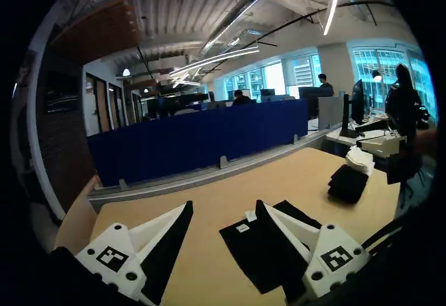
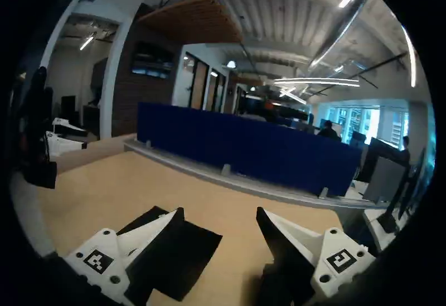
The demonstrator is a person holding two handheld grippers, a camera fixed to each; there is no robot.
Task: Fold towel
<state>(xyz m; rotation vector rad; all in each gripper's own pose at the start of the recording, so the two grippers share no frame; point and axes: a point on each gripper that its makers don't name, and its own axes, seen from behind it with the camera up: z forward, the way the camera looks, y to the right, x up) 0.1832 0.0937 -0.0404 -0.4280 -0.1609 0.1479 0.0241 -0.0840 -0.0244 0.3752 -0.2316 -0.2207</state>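
Step in hand: I am judging this to be the approach before a fold. Both grippers are hovering low over the cloth and neither is holding anything.
Task's thing: the black towel [image 1: 245, 250] is lying flat on the tabletop [image 1: 240, 183], close in front of me, with a small white tag [image 1: 242, 228] showing near its far edge.
Left gripper [image 1: 223, 203]: its jaws are standing released with bare tabletop between them. The towel is lying under and just beside the right-hand finger, not between the two.
Right gripper [image 2: 219, 210]: its jaws are likewise standing apart and empty. In the right gripper view the black towel [image 2: 187, 250] is lying beneath the left-hand finger.
Surroundings: a stack of folded black towels [image 1: 348, 183] with white folded cloths [image 1: 361, 158] behind it is sitting well apart at the far right of the tabletop. A blue partition [image 1: 195, 139] is closing off the back edge.
Next move, as I am reading it: I am expecting to lower each gripper onto a near corner of the towel, bring the cloth edge between the jaws, then clench and lift both corners evenly.
Caution: the cloth is thin and flat, so I am expecting the lower finger to need sliding under the edge.
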